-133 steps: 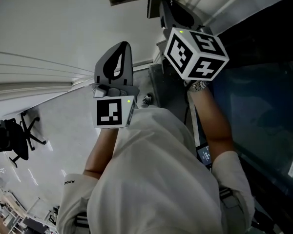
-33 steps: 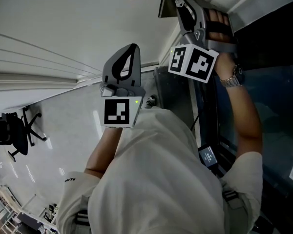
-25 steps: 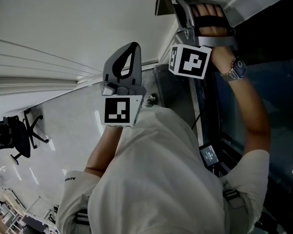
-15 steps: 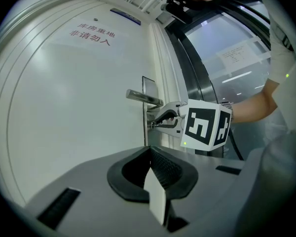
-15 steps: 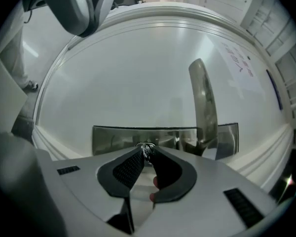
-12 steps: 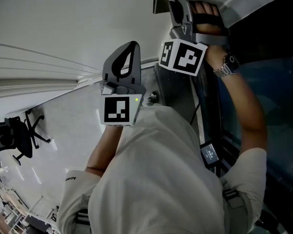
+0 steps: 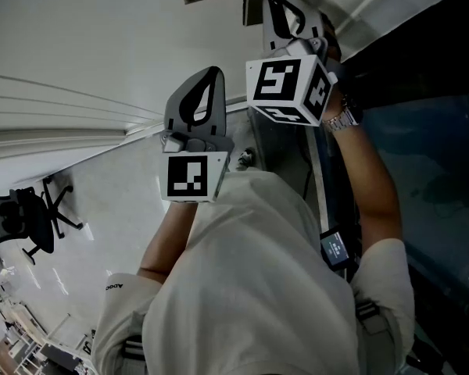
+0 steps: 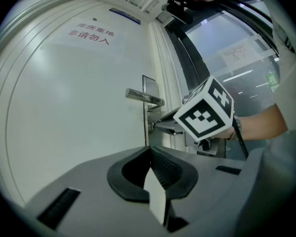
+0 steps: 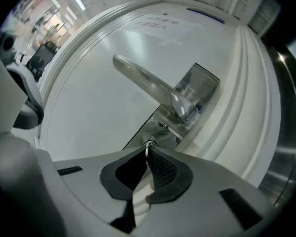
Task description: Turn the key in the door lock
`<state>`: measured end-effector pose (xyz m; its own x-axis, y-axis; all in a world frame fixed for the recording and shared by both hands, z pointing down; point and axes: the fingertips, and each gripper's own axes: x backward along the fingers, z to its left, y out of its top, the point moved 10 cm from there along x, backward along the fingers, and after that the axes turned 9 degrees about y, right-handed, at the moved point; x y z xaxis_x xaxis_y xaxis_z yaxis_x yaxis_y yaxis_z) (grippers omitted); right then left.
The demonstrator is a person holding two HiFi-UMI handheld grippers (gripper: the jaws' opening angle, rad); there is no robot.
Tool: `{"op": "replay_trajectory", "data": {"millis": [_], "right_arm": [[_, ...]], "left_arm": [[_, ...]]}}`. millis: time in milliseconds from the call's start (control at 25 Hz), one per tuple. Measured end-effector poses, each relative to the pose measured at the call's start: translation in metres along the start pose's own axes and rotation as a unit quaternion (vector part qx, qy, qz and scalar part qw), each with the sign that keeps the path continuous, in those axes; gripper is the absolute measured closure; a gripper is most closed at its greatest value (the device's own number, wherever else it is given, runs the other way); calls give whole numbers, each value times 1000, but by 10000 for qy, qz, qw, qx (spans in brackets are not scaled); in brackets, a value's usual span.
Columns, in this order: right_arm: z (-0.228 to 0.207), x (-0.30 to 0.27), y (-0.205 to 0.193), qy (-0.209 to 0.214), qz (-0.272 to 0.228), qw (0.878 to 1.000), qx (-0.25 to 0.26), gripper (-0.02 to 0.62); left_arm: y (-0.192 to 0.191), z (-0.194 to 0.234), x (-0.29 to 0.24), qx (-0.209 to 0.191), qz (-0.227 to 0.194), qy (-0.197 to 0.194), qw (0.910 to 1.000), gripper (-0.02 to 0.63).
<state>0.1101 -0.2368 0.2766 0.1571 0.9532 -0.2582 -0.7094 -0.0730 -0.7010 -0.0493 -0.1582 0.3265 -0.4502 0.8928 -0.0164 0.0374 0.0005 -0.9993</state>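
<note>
The white door (image 9: 98, 83) carries a silver lever handle (image 9: 148, 85) on a metal plate, and the lock (image 9: 155, 127) sits just below it. A thin metal key (image 9: 148, 148) sticks out of the lock. My right gripper (image 9: 148, 154) points level at the lock, its jaws closing with the key's head pinched between the pads. From the left gripper view, the right gripper (image 8: 157, 126) reaches the plate under the handle (image 8: 145, 97). My left gripper (image 7: 211, 73) hangs back from the door, shut and empty.
A red-lettered sign (image 8: 91, 33) is on the door's upper part. A dark glass panel (image 7: 422, 155) in a metal frame borders the door on the right. An office chair (image 7: 27, 225) stands far off on the shiny floor. The person's torso fills the lower head view.
The right gripper has rolled about its own axis at the lock, its marker cube turning to show other faces. The left gripper has stayed still.
</note>
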Motion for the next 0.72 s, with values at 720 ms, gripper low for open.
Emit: {"op": "replay_trajectory", "data": {"millis": [720], "right_arm": [[-22, 1, -37, 1115, -1591, 6850, -7021, 581]], "left_arm": [[3, 0, -4, -95, -2, 340, 9994, 597]]}}
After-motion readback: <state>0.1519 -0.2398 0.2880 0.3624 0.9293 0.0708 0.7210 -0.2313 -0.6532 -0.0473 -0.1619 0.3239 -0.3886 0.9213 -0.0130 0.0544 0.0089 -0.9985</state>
